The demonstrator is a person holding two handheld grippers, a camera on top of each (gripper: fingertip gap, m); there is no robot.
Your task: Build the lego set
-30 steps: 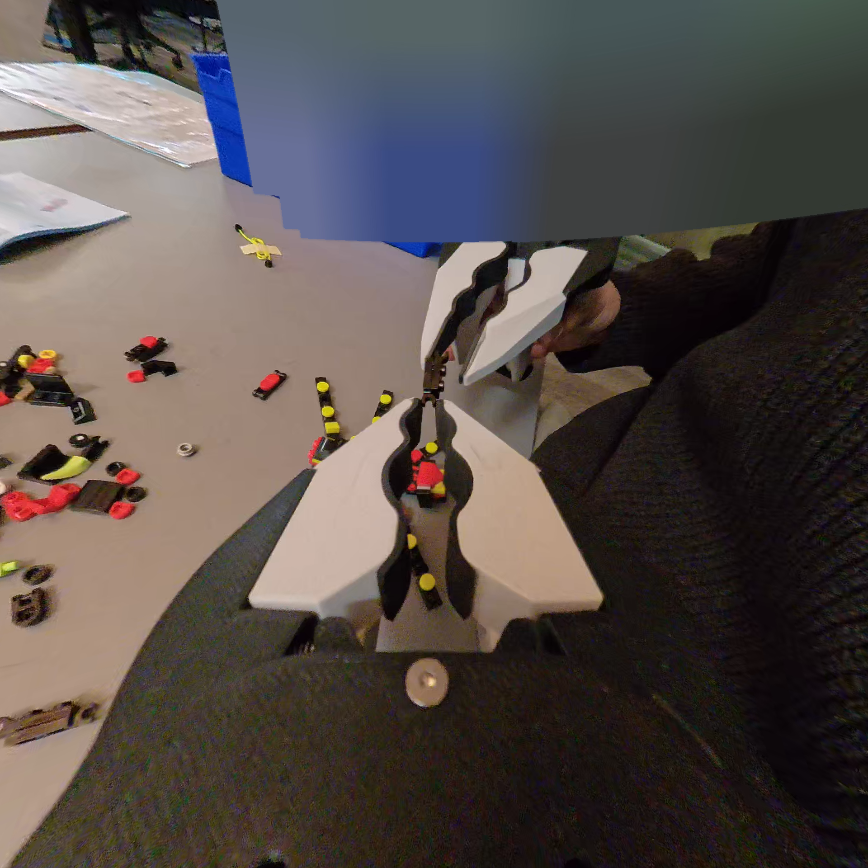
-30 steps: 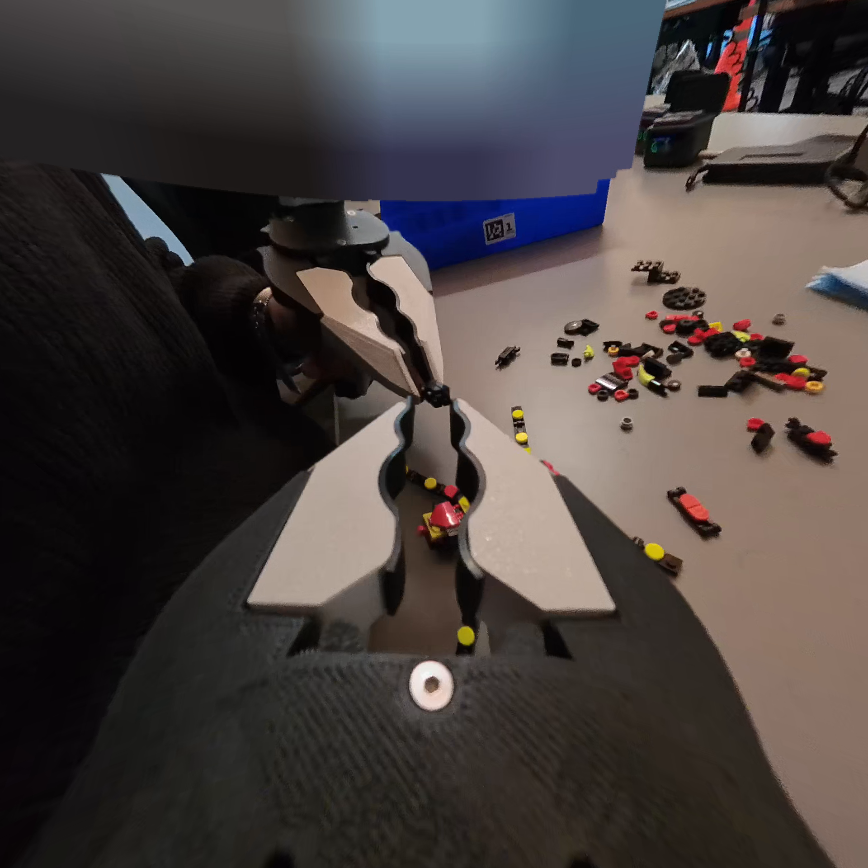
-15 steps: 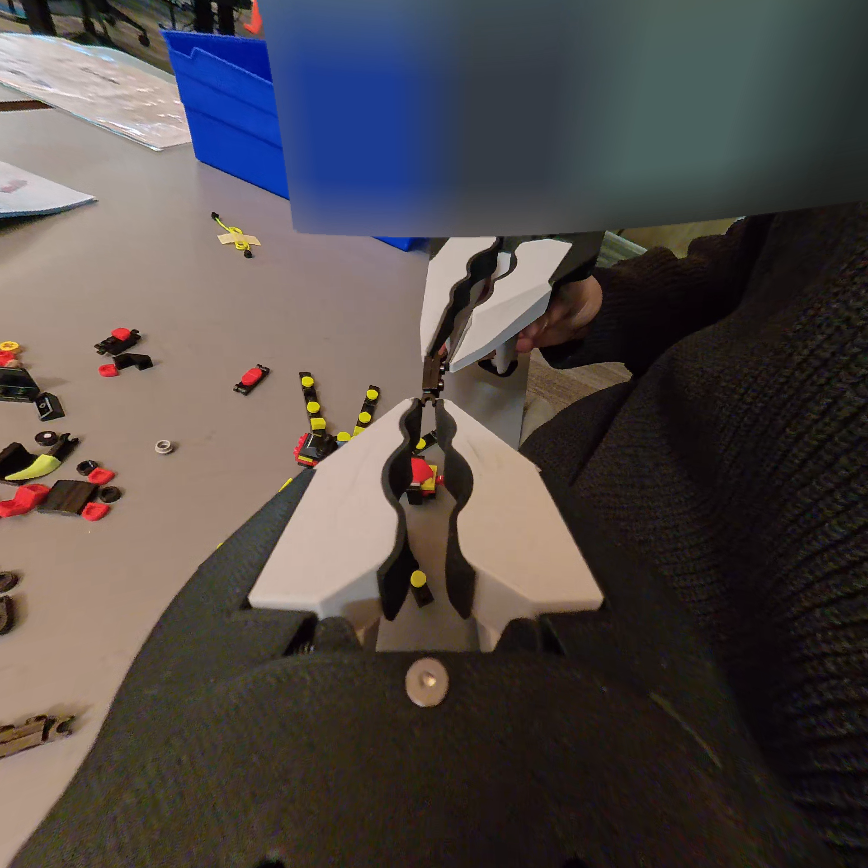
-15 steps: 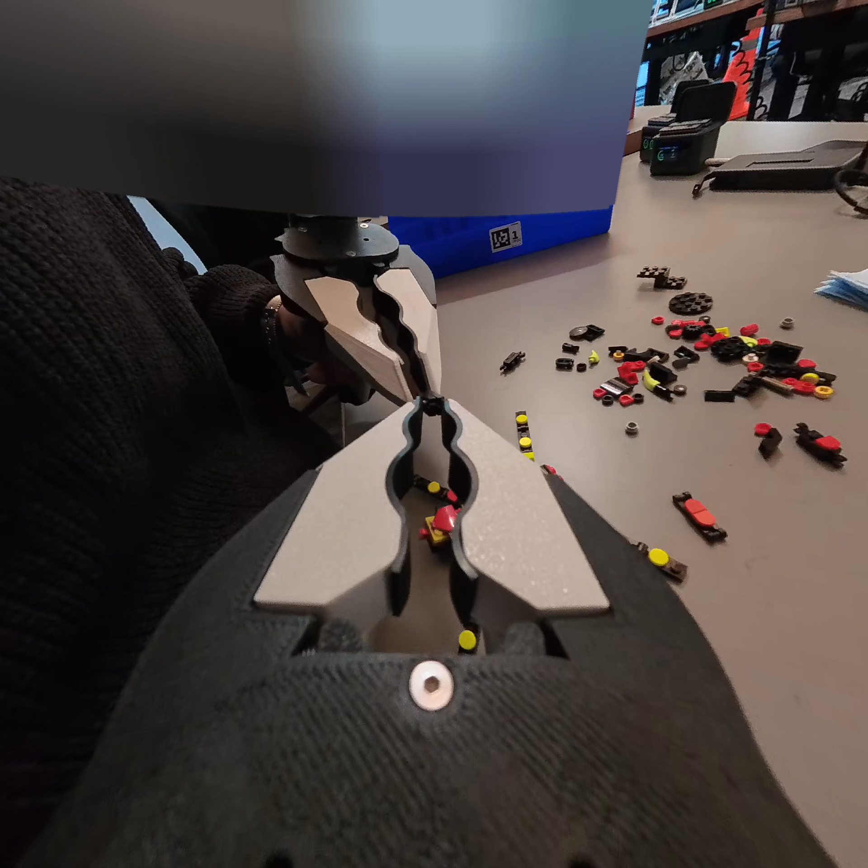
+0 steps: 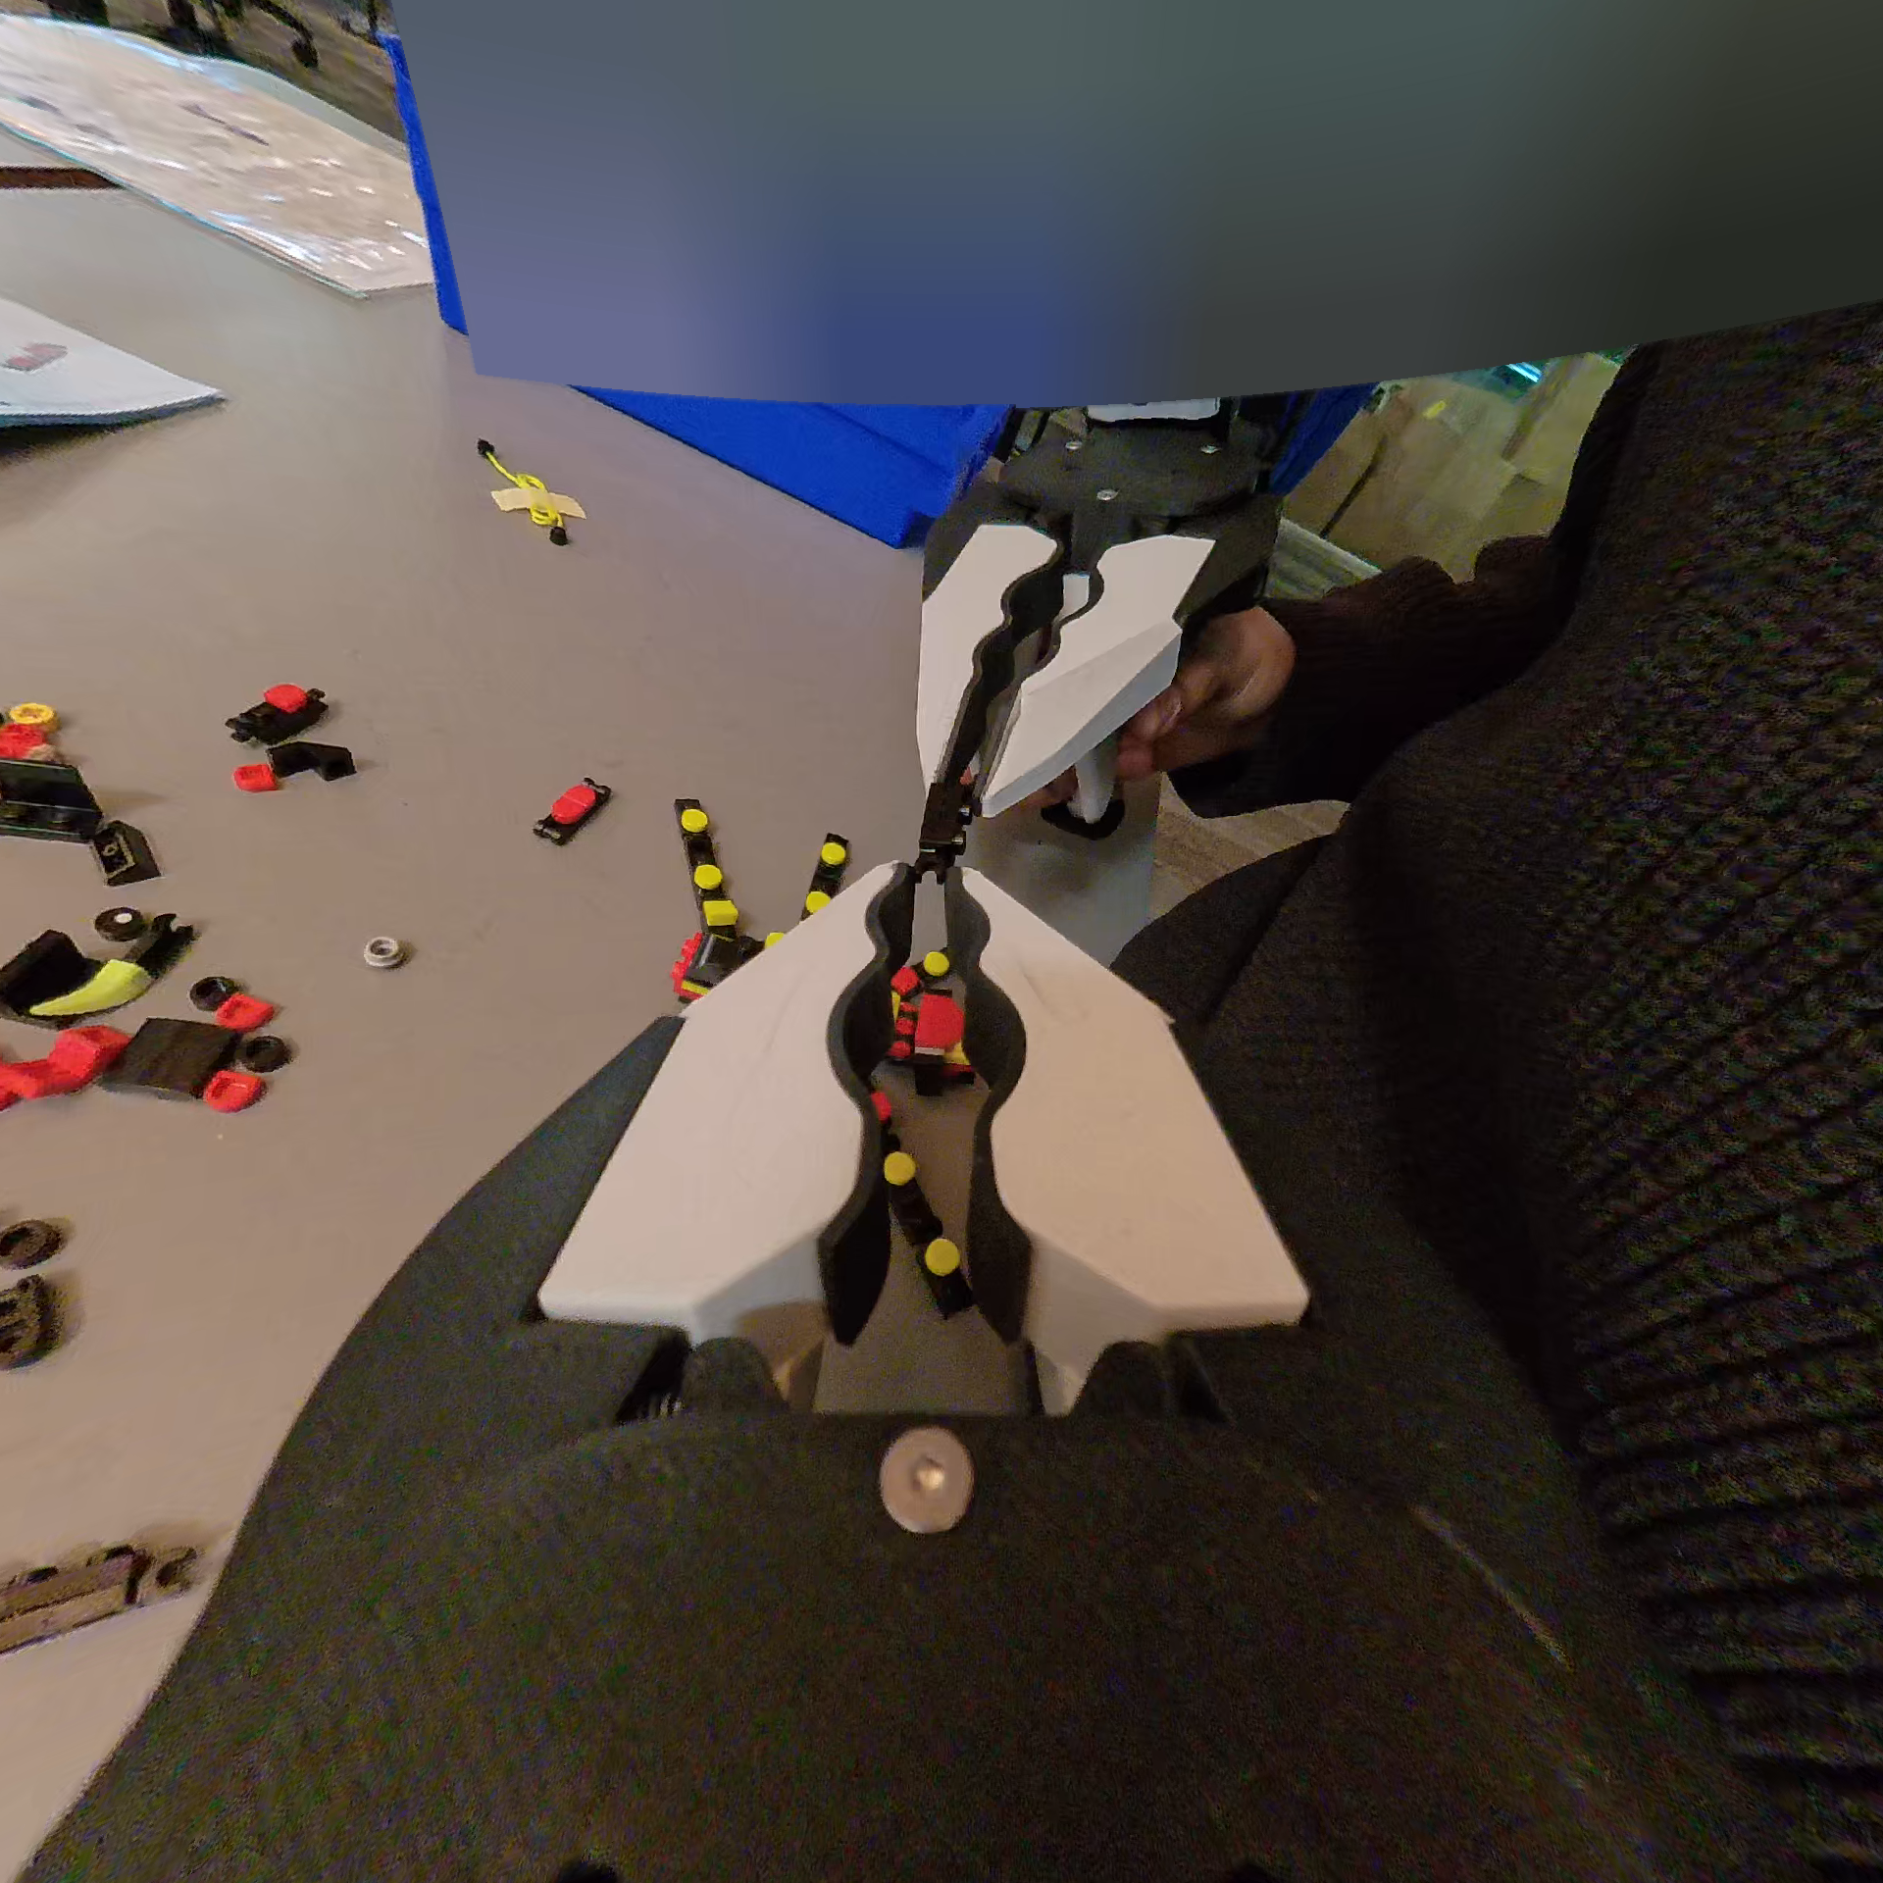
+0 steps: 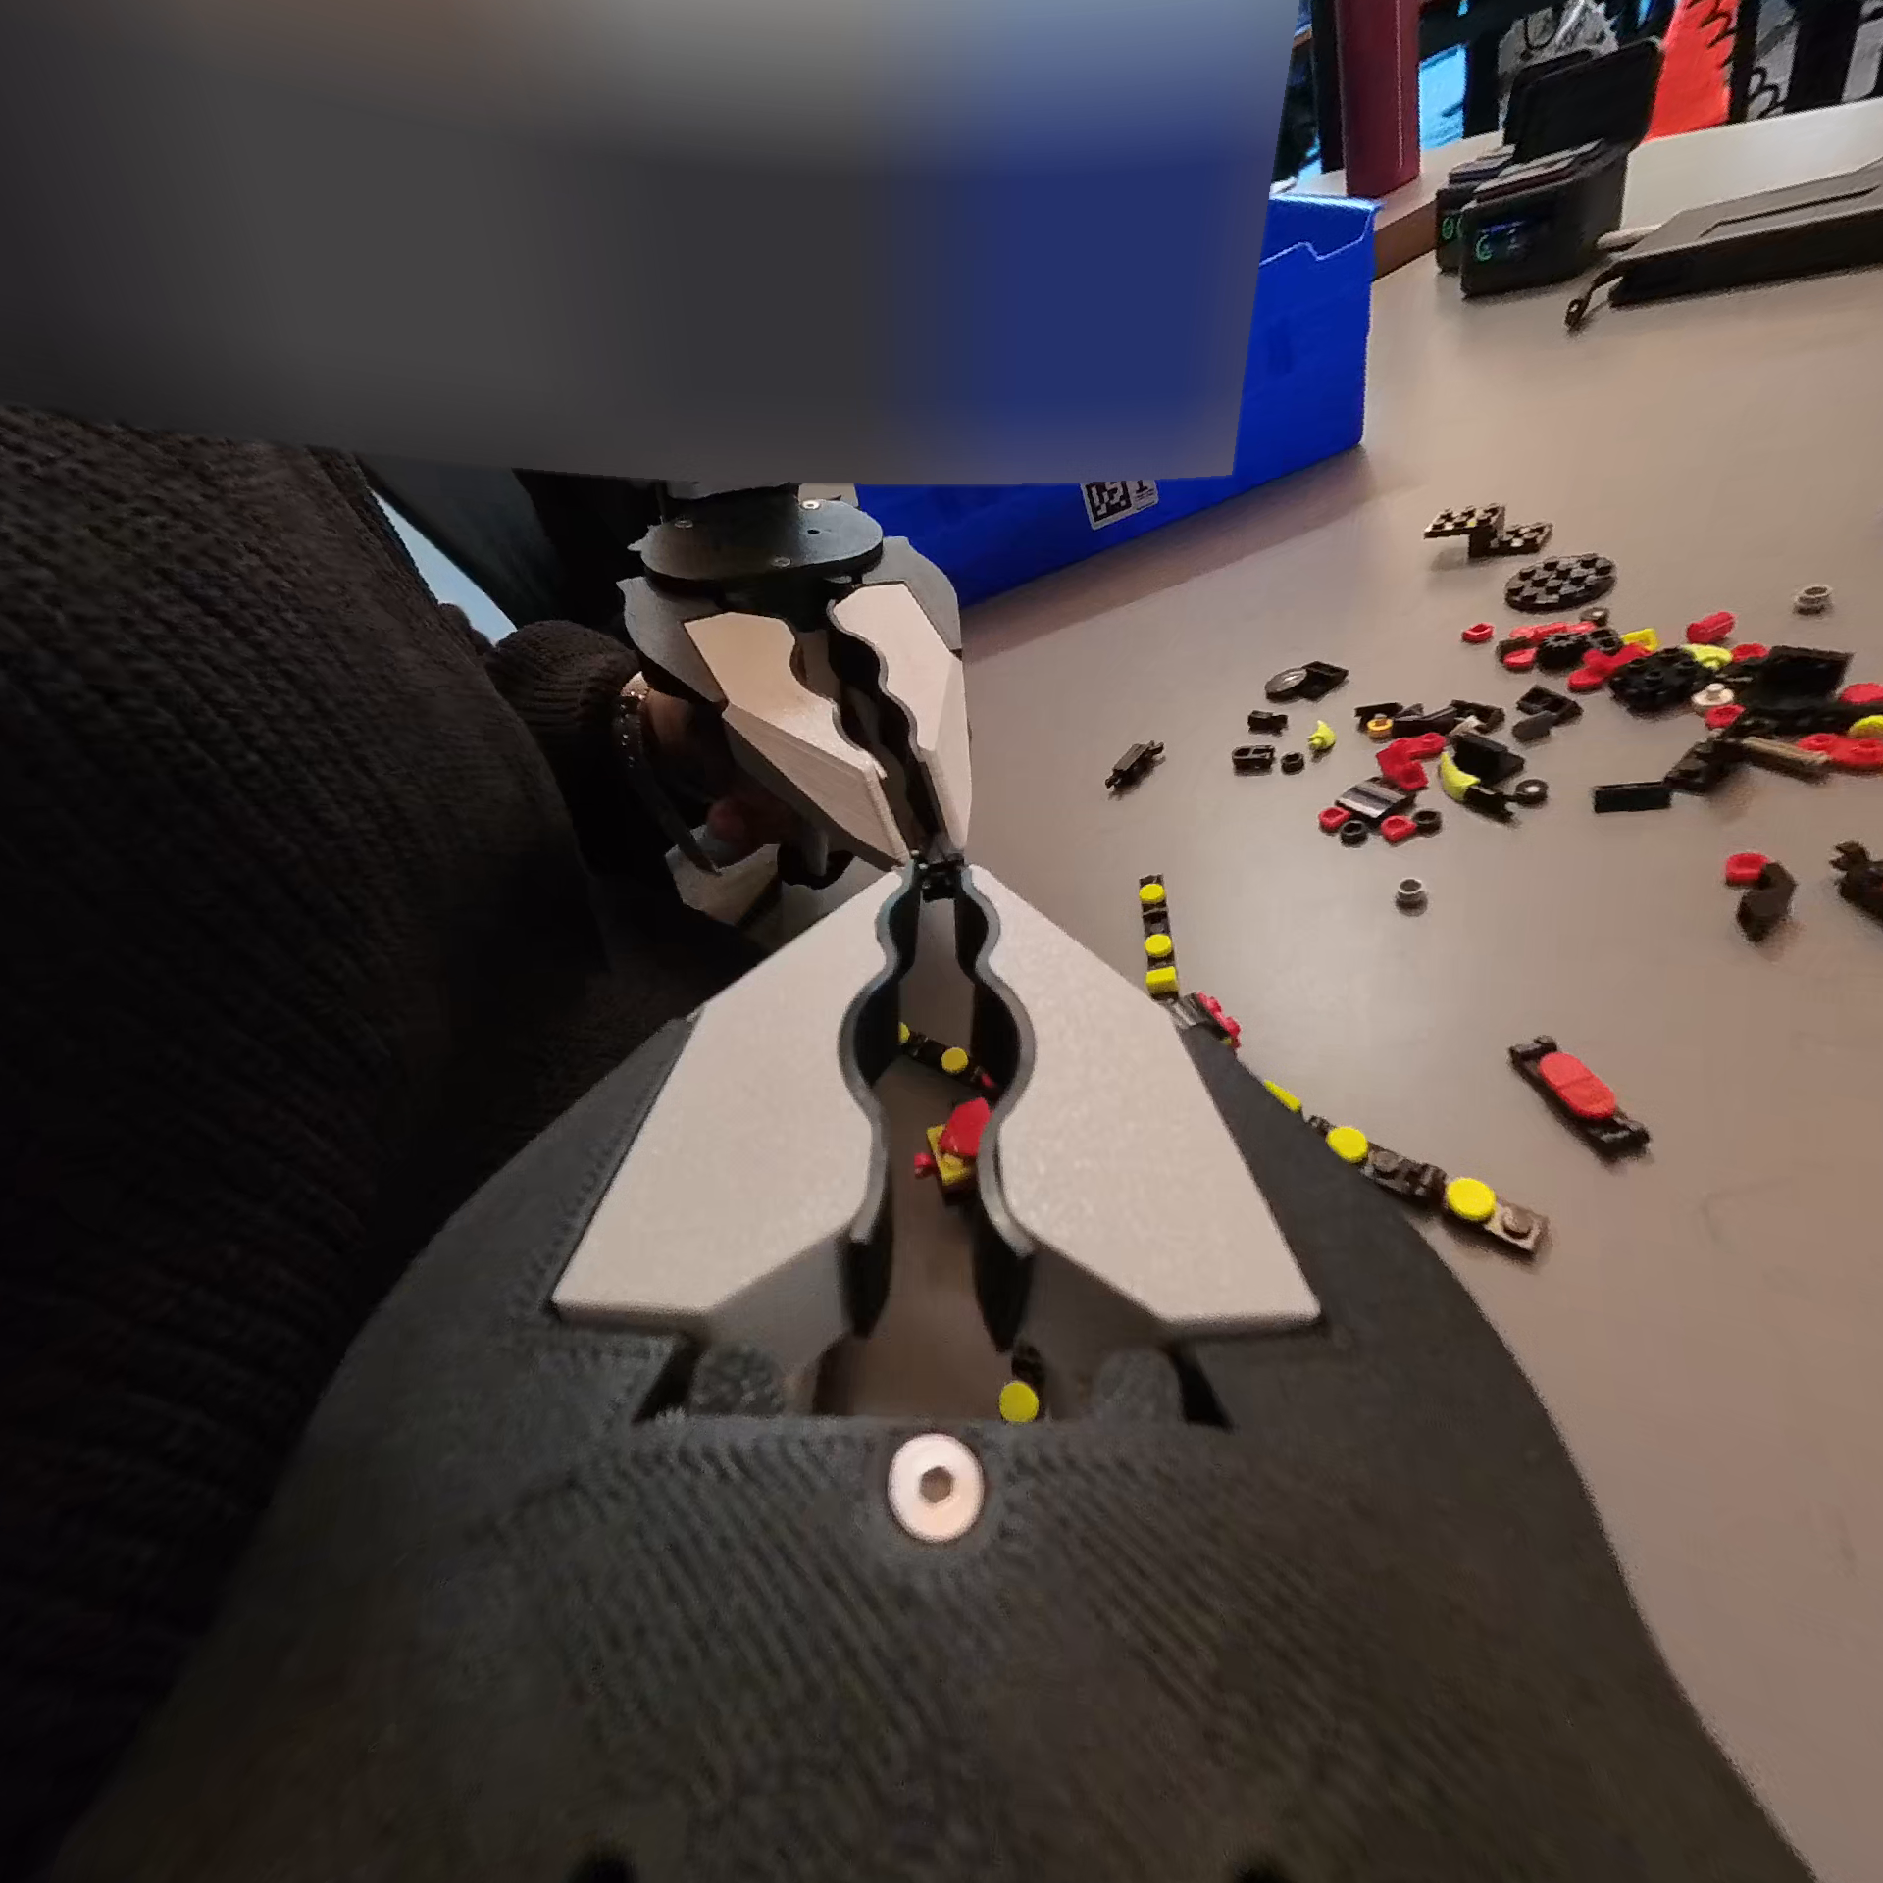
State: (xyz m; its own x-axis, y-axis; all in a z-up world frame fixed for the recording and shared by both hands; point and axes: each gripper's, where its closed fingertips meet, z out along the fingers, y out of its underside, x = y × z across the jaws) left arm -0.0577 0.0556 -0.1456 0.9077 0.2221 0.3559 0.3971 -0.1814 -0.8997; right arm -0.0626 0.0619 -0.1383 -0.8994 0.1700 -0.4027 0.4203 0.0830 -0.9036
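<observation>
Lego piece (image 5: 937, 830) between both grippers' jaws

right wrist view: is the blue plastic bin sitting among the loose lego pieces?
No. The blue plastic bin stands at the far side of the grey table, apart from the loose red, black and yellow lego pieces scattered nearer.

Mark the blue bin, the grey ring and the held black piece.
blue bin (image 6: 1314, 336), right wrist view, side wall
grey ring (image 5: 385, 952), left wrist view, top face
black piece (image 5: 937, 830), left wrist view, middle, between both gripper tips
</observation>
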